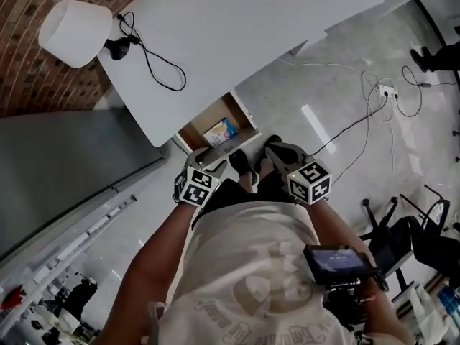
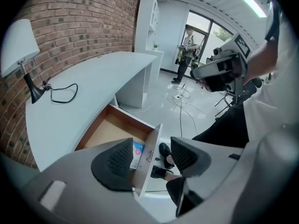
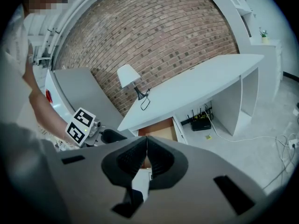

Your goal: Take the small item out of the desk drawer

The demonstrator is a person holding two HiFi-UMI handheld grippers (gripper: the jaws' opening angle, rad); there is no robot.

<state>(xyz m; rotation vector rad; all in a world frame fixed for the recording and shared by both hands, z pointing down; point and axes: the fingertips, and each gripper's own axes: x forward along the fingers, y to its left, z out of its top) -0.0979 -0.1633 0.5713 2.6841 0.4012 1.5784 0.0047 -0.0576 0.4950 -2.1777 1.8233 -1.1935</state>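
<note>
Left claw hangs spread over the open drawer, whose small blue packet lies just inside the front panel, which a lowered jaw could strike instead, while the right claw is pressed together, empty.

The small blue-and-white packet in the open wood-lined drawer is half hidden behind a dark ribbed pad of the left gripper, its print too small to read.

White bench, tan drawer inside, light-blue small item, red-brown brick wall, my dark grey ribbed fingers.
</note>
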